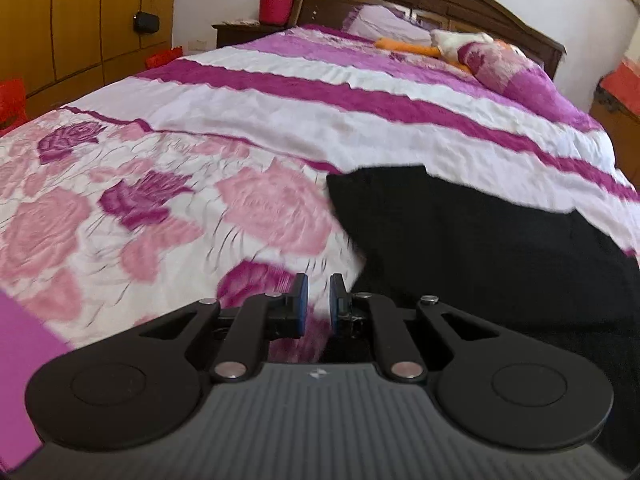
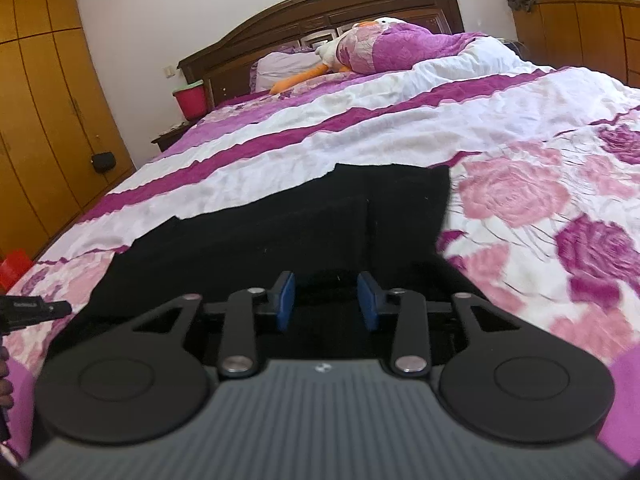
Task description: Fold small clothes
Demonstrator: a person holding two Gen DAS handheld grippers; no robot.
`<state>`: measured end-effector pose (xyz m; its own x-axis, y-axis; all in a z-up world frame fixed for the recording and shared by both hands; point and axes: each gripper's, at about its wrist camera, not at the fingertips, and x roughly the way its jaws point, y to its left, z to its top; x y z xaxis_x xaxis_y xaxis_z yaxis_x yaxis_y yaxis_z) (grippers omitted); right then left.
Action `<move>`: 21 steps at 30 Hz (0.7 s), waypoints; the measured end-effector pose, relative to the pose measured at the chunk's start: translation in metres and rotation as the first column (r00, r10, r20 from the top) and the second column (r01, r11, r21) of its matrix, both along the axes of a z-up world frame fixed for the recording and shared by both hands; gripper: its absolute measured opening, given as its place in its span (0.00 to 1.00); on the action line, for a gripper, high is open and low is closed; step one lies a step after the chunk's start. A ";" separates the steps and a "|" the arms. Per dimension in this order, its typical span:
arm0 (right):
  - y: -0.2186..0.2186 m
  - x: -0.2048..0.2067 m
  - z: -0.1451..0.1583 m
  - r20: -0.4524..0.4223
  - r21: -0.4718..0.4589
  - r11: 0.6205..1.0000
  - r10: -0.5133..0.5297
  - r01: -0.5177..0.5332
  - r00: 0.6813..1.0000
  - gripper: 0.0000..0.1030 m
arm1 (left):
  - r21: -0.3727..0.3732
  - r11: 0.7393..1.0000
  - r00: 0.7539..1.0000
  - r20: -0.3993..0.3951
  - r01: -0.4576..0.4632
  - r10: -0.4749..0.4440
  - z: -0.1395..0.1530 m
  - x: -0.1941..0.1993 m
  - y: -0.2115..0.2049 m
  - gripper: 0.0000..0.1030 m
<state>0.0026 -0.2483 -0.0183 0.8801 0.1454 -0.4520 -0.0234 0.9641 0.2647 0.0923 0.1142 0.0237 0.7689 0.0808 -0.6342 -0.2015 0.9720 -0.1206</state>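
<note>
A floral pink-and-purple bedspread (image 1: 240, 128) fills mid-frame; a dark wooden headboard (image 2: 320, 8) spans the top; a red bucket (image 2: 191, 102) sits left; yellow wardrobes (image 1: 80, 20) stand upper left.

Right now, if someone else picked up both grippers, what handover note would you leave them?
Left gripper: jaws a narrow gap apart, nothing between them, over the floral bedspread just left of the black garment.
Right gripper: jaws open, empty, above the garment's near edge.
Black garment: lies on the bed, spread fairly flat, with what looks like one layer folded over the other; neither gripper holds it.
Done: possibly a first fold; the dark cloth hides the details.
Left: check the layers, grip the edges again and finish folding into a compact stack.
</note>
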 end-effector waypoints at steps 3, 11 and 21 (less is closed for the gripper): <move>-0.004 -0.019 0.003 -0.004 -0.022 1.000 -0.012 0.012 1.000 0.37 | -0.027 1.000 1.000 -0.014 0.003 -0.003 0.003 -0.025 0.002 0.13; -0.020 -0.067 -0.002 -0.033 -0.039 0.998 -0.047 0.046 0.998 0.37 | -0.045 0.999 0.998 -0.050 0.030 -0.032 -0.001 -0.080 -0.001 0.35; -0.034 -0.114 -0.016 -0.070 -0.022 0.996 -0.091 0.090 0.993 0.37 | -0.060 0.994 0.991 -0.096 0.090 -0.096 -0.018 -0.134 -0.011 0.39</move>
<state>-0.1116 -0.2819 -0.0344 0.8550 0.0574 -0.5154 0.0824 0.9662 0.2443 -0.0420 0.1033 0.0061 0.7047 -0.0257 -0.7090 -0.1244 0.9794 -0.1591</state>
